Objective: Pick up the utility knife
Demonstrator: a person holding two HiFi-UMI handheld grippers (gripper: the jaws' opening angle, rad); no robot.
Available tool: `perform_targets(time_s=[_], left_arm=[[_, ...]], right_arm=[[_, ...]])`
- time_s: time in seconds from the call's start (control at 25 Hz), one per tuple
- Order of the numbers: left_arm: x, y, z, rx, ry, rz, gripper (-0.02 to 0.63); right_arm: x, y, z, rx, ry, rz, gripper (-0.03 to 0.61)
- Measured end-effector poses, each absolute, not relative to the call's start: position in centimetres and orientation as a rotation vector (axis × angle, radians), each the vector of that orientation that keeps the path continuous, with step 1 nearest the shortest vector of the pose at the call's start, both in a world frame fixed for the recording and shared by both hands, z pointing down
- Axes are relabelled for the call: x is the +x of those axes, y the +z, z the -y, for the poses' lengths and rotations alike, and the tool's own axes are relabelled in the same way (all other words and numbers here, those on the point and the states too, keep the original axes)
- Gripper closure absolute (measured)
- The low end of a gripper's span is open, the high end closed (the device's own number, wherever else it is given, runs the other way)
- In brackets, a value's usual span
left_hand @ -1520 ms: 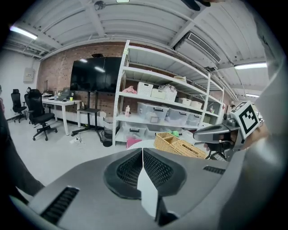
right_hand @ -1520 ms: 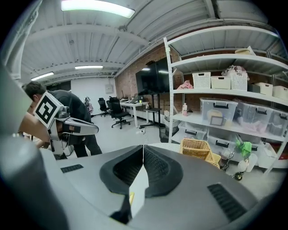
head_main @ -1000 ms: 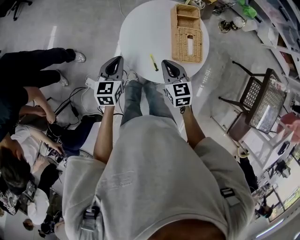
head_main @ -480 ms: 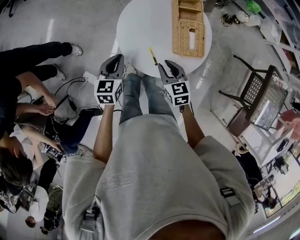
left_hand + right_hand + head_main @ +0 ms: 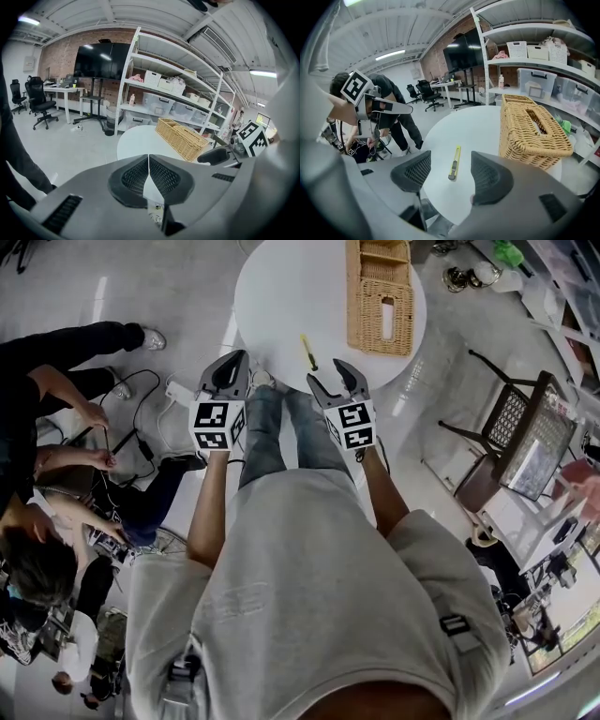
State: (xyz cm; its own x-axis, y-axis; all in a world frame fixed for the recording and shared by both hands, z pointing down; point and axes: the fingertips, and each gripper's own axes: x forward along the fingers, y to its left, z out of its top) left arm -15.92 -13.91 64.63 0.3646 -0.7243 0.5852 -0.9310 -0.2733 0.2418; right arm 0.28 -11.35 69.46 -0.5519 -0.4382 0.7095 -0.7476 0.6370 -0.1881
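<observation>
Right gripper [image 5: 331, 377], nearer than the shut, empty left gripper [image 5: 228, 365], has just spread its jaws wide with nothing between them and hangs at the table's [image 5: 272, 296] near edge, where the yellow utility knife [image 5: 307, 352] lies just ahead in line with the gap, its length running away from the jaws.

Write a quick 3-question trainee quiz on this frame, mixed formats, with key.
1. Multiple choice: the utility knife lies on A) the floor B) the round white table C) a shelf.
2. True or false: the left gripper stands open.
3. Fill in: the right gripper has its jaws ___, with the knife on the table ahead of them.
Key: 1 B. 2 false, its jaws are together. 3 open; they have just been opening, and nothing is gripped between them.
</observation>
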Motion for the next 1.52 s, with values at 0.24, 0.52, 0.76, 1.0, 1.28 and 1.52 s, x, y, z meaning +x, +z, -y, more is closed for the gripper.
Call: perform_targets(time_s=[0.24, 0.52, 0.76, 1.0, 1.28, 1.52], left_arm=[[-16.3, 64.8, 13.7, 2.072, 0.491, 1.428, 0.591], [-16.5, 65.3, 13.1, 2.056, 0.503, 1.421, 0.591], [-16.4, 65.7, 12.7, 2.053, 0.506, 1.416, 0.591], [-16.8, 65.6, 12.6, 2.049, 0.511, 1.419, 0.591], [-16.7, 65.4, 12.3, 2.050, 0.516, 1.415, 0.591], [-16.8, 65.2, 12.7, 2.061, 0.517, 1.416, 0.591]], right_arm=[[-1.0, 72.5, 11.7, 0.866, 0.616, 2.182, 0.316], [-1.5, 75.8, 12.0, 0.842, 0.632, 2.113, 0.330], [-1.7, 76.7, 12.0, 0.867, 0.658, 2.076, 0.387], [-1.4, 76.9, 12.1, 0.872, 0.632, 2.042, 0.457], [-1.4, 76.8, 12.1, 0.871, 0.609, 2.045, 0.495], [-1.2, 76.6, 12.4, 0.885, 0.624, 2.044, 0.495]])
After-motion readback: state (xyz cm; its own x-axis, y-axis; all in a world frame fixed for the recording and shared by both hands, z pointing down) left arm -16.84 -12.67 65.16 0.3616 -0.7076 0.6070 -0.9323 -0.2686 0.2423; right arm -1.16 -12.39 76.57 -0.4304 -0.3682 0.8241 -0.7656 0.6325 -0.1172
